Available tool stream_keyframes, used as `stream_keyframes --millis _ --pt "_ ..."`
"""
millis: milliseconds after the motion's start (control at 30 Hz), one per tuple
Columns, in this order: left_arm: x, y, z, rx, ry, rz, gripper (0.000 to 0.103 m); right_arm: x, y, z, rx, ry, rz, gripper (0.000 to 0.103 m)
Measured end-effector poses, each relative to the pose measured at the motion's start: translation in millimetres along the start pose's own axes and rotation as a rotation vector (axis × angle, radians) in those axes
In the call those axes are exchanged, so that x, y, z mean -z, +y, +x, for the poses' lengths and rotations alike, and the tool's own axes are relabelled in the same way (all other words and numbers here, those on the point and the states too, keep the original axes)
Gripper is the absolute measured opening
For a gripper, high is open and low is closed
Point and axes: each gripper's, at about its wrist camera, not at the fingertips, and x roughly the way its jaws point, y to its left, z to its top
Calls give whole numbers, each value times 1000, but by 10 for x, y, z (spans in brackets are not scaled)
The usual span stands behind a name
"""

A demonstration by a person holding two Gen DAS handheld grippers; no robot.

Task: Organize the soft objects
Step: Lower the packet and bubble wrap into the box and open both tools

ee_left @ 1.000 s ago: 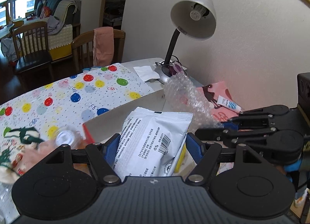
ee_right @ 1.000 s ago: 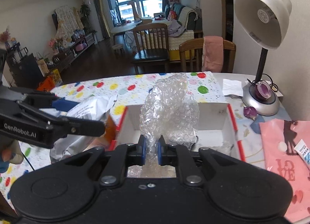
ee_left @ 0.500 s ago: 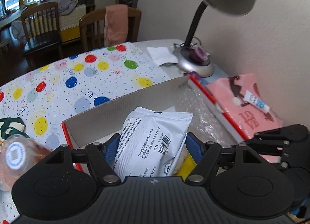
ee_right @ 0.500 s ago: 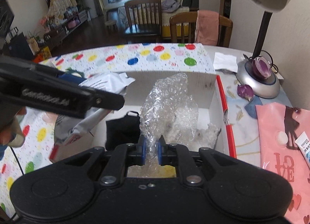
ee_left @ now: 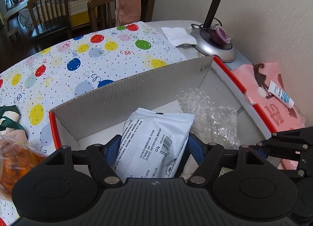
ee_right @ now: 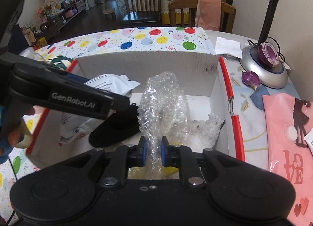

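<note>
Left wrist view looks down into a cardboard box (ee_left: 125, 97) with red edges, and the left gripper (ee_left: 154, 146) has its jaws clamped on a white packet (ee_left: 156, 142) printed with black text and a barcode, the blue pads pressing its two sides. Past the jaws and to their right, crumpled bubble wrap (ee_left: 207, 112) rests on the box floor, and the right gripper (ee_left: 289, 144) shows at the right edge. Beyond the box lie a balloon-print cloth (ee_left: 78, 58), a desk lamp (ee_left: 215, 46) and a pink bag (ee_left: 273, 104). In the right wrist view, the right gripper (ee_right: 153, 153) has its jaws close together with the bubble wrap (ee_right: 162, 104) pinched between the pads; they have just been opening a little, though the wrap is between them and touches both. The wrap stands up ahead of the jaws inside the box (ee_right: 148, 63). To the left of these jaws the left gripper (ee_right: 109, 104) reaches in with the white packet (ee_right: 109, 83), above a black cloth (ee_right: 115, 128) on the box floor. More clear wrap (ee_right: 205, 128) lies just right of the jaws.
</note>
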Motion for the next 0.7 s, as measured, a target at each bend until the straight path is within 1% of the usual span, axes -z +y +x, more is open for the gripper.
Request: stream_keyframes --millis 100,300,400,467,633,667,700 --pt "8 -7 60 -8 12 3 73 2 -44 64 8 10 14 15" --pt "56 -17 179 -21 49 4 73 23 -112 154 19 16 19 22" --pt "89 -22 207 -27 57 7 74 33 -132 155 12 13 23 23" --pt "109 -36 223 -32 66 15 74 38 -146 141 0 9 21 27" --pt "153 -41 238 -45 76 14 75 49 -123 106 -22 10 2 45" --pt "162 -36 237 -47 76 10 77 55 -116 96 -24 9 -1 47" --pt "164 -32 237 -51 77 7 80 61 -105 84 -30 8 -4 51"
